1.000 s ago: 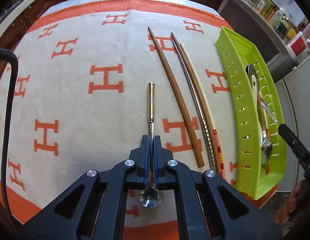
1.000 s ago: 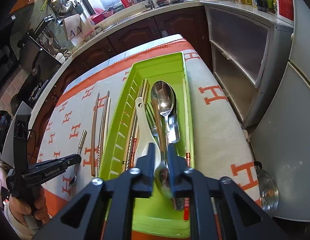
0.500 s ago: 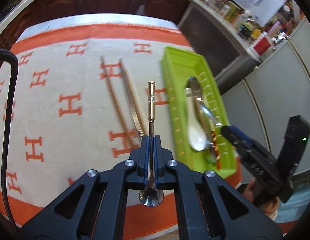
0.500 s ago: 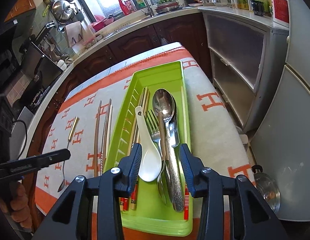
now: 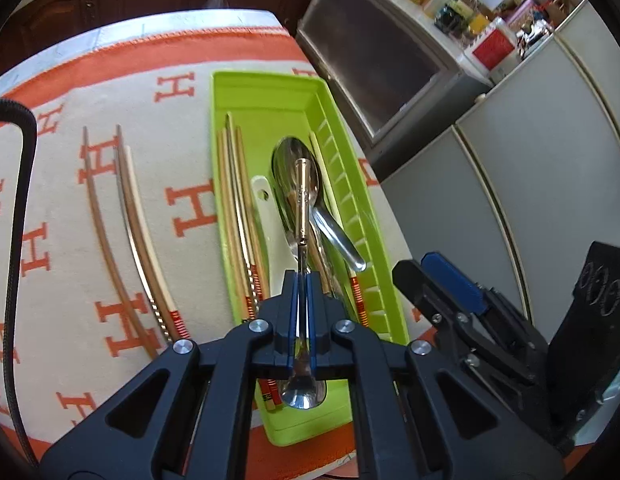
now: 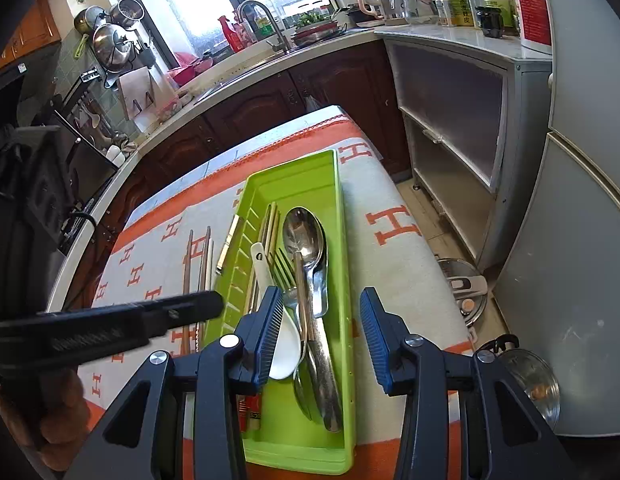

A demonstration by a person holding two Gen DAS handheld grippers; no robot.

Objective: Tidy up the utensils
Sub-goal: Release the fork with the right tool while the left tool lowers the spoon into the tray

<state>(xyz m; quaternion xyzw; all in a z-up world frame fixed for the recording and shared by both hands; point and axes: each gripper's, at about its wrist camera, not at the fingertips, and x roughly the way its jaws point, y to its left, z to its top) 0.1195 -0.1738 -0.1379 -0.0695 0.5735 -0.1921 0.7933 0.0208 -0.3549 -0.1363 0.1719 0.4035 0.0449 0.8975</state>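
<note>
My left gripper point(image 5: 303, 280) is shut on a small spoon with a gold handle point(image 5: 302, 200). It holds the spoon lengthwise above the green tray point(image 5: 270, 84), handle pointing away and bowl toward the camera. In the tray lie a large steel spoon point(image 6: 304, 236), a white ceramic spoon point(image 6: 284, 352), a fork and several chopsticks point(image 5: 234, 208). My right gripper point(image 6: 319, 304) hovers open over the tray's near half with nothing pressed between its blue pads point(image 6: 270, 320). The left gripper point(image 6: 182, 312) reaches in from the left there. Three chopsticks point(image 5: 126, 216) lie on the cloth left of the tray.
A white cloth with orange H marks point(image 5: 190, 208) covers the table. Grey cabinets point(image 6: 449, 120) and a fridge stand close on the right. A cooker lid point(image 6: 465, 284) and a glass lid point(image 6: 525, 384) lie on the floor by the table's right edge. The right gripper point(image 5: 449, 292) sits beside the tray's near right corner.
My left gripper carried the gold-handled spoon rightward from over the cloth to above the tray. My right gripper's jaws opened, let go of the utensil in the tray, and drew back slightly.
</note>
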